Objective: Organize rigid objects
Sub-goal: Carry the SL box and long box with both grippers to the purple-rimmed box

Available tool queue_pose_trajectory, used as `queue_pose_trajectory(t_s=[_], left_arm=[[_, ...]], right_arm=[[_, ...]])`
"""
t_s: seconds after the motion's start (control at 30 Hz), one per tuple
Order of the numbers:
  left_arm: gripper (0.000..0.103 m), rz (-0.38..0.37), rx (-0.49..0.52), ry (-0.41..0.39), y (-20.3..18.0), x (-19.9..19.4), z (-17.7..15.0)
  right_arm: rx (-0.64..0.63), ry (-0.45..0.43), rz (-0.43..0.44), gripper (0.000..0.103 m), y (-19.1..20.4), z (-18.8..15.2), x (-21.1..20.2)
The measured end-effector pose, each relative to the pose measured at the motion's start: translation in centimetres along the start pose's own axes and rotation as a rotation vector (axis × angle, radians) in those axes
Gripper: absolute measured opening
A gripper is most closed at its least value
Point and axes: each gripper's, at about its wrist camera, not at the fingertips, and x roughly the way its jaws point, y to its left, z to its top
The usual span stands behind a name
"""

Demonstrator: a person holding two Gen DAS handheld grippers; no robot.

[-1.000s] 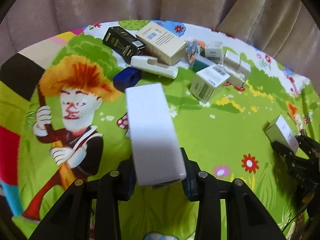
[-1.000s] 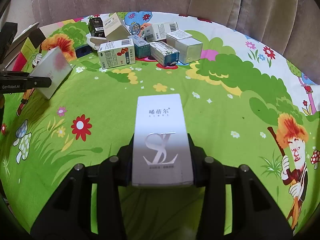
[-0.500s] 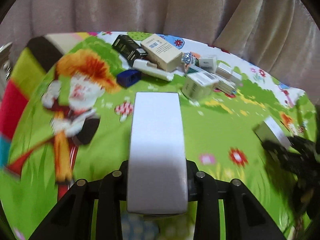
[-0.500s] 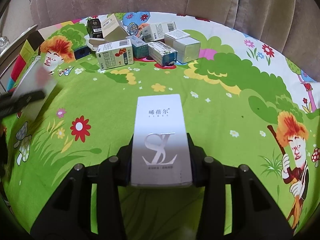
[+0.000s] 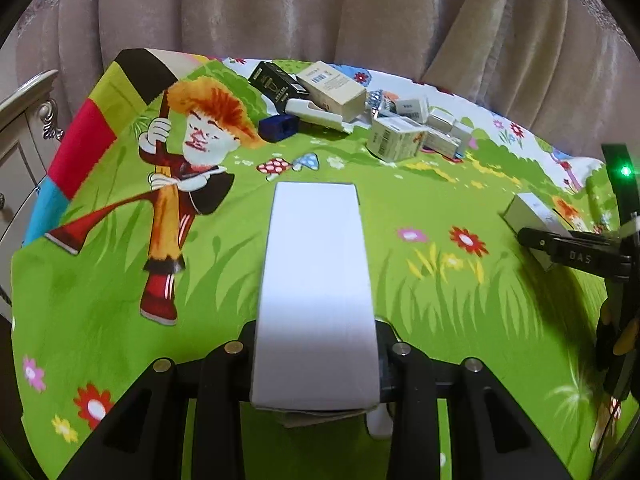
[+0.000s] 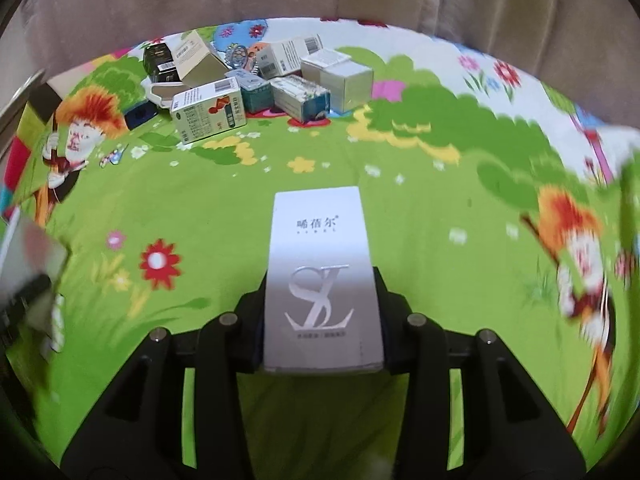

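My left gripper [image 5: 316, 344] is shut on a plain white box [image 5: 316, 280], held above the green cartoon cloth [image 5: 440, 300]. My right gripper [image 6: 322, 324] is shut on a silver-white box with an "SL" logo [image 6: 322, 280], also held above the cloth. The right gripper with its box [image 5: 532, 216] shows at the right edge of the left wrist view. The left gripper's box [image 6: 28, 264] shows blurred at the left edge of the right wrist view.
A pile of several small boxes [image 6: 256, 76] lies at the far side of the cloth, with a black box [image 5: 272, 80], a tan box [image 5: 332, 88], a blue block [image 5: 278, 126] and a white flat case [image 5: 320, 116]. Curtains [image 5: 320, 8] hang behind. A cabinet [image 5: 20, 120] stands at left.
My left gripper has swung and levelled its white box, with the view turning left and back. My right gripper moved slightly; the view now blurs at the right.
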Motion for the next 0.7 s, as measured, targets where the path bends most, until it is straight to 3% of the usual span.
queue_pose_trajectory(t_s=[0.37, 0.7], left_arm=[[0.035, -0.038, 0.034, 0.01, 0.0, -3.1, -3.0], [0.035, -0.083, 0.097, 0.025, -1.8, -5.7, -5.6]], right_arm=[[-0.109, -0.018, 0.015, 0.046, 10.9, -8.0, -4.6], [-0.135, -0.023, -0.005, 0.046, 10.4, -12.0, -8.8]])
